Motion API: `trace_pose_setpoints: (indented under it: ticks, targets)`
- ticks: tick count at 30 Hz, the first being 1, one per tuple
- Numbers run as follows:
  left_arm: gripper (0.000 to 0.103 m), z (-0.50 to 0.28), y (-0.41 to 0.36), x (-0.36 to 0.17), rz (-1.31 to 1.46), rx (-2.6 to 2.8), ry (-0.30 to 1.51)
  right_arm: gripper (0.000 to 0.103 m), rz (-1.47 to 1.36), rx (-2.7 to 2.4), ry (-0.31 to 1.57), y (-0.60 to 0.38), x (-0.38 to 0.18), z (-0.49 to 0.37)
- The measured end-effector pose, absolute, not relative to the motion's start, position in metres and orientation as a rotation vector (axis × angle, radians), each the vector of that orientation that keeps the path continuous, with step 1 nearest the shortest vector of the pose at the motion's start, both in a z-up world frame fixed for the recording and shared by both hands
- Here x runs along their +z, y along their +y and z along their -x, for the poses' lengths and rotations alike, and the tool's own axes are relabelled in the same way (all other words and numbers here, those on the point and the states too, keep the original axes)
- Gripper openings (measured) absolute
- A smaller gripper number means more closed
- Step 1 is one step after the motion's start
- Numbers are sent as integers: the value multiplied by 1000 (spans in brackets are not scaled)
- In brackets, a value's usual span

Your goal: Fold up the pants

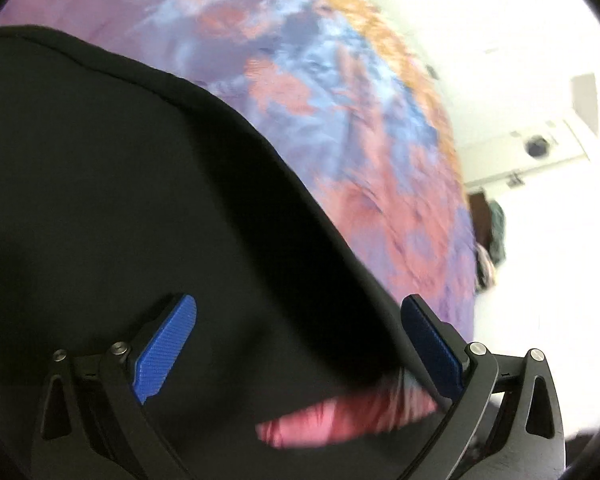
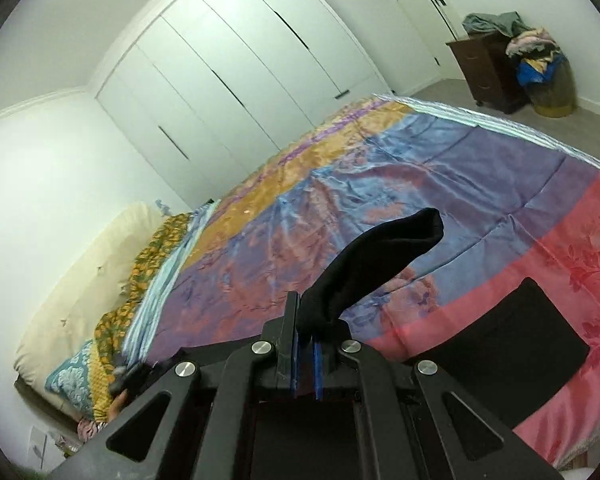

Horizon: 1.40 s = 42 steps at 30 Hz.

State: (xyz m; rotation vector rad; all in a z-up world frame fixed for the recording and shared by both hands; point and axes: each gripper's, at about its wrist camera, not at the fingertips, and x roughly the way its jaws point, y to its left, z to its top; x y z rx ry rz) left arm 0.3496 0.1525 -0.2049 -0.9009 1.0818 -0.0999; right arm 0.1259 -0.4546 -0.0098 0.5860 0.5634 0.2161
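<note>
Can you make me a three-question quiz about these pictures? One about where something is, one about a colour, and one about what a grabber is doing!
1. Where does the pile of clothes sit?
A. in the far corner by the dark cabinet
B. on the pillow
C. on the bed's pink edge

2. What colour are the pants?
A. white
B. black
C. yellow

3. What is the right gripper doing?
A. hanging wide open
B. pinching black cloth
C. holding a pillow

Answers: 1 A, the heap rests beside the cabinet past the bed. 2 B, the cloth is black in both views. 3 B, its blue pads are clamped on a fold of the pants.
</note>
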Motion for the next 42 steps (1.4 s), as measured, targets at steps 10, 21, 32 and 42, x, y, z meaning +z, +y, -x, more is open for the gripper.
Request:
trace_pose_setpoints:
  ticks: [10,21,32,42]
  targets:
    - [4,-378,188,-199,917,64,1106,5,-553,310,492,-462,23,-70]
    - [8,-141,206,-23,671,14,622,5,-479,288,557,-471,1,-142]
    - [7,-35,140,-168,691,71,1040,5,-342,-22,1093,-533,-142,-156]
    - [5,-38,126,-148,638,35,981,5,-471,-131,1064,-566,-141,-145]
